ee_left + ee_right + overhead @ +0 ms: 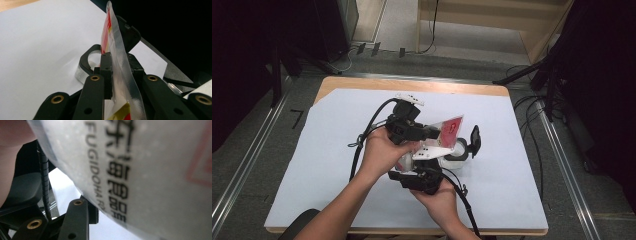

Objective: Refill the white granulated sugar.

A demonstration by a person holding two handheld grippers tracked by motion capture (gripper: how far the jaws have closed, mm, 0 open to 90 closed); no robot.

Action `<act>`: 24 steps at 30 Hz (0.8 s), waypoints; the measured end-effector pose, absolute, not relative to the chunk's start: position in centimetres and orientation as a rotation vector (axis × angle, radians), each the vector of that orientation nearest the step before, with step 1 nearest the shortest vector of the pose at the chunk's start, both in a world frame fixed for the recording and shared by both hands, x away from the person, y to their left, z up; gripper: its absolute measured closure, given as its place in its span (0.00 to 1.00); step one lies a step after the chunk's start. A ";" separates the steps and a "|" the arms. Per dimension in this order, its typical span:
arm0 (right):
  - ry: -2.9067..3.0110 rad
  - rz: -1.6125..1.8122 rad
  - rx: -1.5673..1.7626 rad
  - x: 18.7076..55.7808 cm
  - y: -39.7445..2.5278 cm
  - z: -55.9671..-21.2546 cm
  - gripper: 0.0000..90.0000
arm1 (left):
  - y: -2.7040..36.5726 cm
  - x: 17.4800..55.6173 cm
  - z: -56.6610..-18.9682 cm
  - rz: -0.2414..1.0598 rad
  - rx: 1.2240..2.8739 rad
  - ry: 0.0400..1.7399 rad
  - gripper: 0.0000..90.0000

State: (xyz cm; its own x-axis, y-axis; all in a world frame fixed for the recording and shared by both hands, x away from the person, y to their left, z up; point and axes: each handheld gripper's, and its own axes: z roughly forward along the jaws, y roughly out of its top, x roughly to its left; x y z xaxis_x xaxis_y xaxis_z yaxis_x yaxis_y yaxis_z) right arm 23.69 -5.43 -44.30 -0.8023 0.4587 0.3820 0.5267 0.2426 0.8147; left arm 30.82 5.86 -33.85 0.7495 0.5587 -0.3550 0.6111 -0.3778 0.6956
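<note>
A red and white sachet (pixel 451 129) is held up over the middle of the table between both grippers. My left gripper (pixel 434 133) is shut on its clear sealed edge (pixel 117 50), seen edge-on between the jaws (pixel 119 58). My right gripper (pixel 419 162) comes from below and grips the lower part. In the right gripper view, the sachet's printed face (pixel 150 170) hides one jaw of that gripper (pixel 115 217). A clear round jar (pixel 457 157) with an open black flip lid (pixel 474 140) stands just right of the sachet. The jar (pixel 92 56) shows behind the left jaws.
A white sheet (pixel 337 150) covers the wooden table, bare to the left, right and far side of the hands. Black cables (pixel 362 145) trail from both grippers. Dark stands and floor cables (pixel 532 115) lie beyond the table's right edge.
</note>
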 end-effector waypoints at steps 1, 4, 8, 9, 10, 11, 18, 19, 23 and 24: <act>-2.424 -1.635 -0.961 23.7 -5.4 -44.3 0.70 | 5.9 30.8 -33.8 -0.071 2.067 0.877 0.88; -2.422 -1.644 -0.956 23.6 -5.4 -44.2 0.70 | 5.9 30.7 -33.7 -0.067 2.067 0.877 0.88; -2.423 -1.639 -0.957 23.6 -5.4 -44.1 0.70 | 5.8 30.7 -33.7 -0.066 2.071 0.878 0.88; -2.425 -1.640 -0.959 23.6 -5.4 -44.1 0.70 | 5.8 30.7 -33.7 -0.069 2.070 0.879 0.88; -2.423 -1.639 -0.958 23.6 -5.4 -44.1 0.70 | 5.8 30.7 -33.7 -0.067 2.071 0.878 0.88; -2.424 -1.640 -0.957 23.6 -5.4 -44.1 0.70 | 5.8 30.7 -33.7 -0.067 2.070 0.878 0.88; -2.415 -1.635 -0.973 23.9 -5.6 -44.2 0.70 | 5.4 31.4 -33.7 -0.078 2.095 0.871 0.88; -2.409 -1.642 -0.978 23.9 -5.7 -44.2 0.70 | 5.3 31.5 -33.6 -0.085 2.103 0.869 0.88; -2.402 -1.650 -0.984 23.9 -5.7 -43.9 0.70 | 5.0 31.8 -33.3 -0.087 2.124 0.871 0.88; -2.400 -1.654 -0.985 23.9 -5.7 -43.9 0.70 | 4.9 31.9 -33.3 -0.095 2.122 0.870 0.88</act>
State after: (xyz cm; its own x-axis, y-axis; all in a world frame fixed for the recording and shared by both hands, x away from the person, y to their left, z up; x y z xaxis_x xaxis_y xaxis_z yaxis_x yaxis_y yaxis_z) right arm 23.92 -5.70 -43.90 -0.7933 0.4640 0.3943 0.5337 0.2181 0.8170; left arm 31.92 4.88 -33.28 0.7580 0.5521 -0.3472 0.6138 -0.4238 0.6661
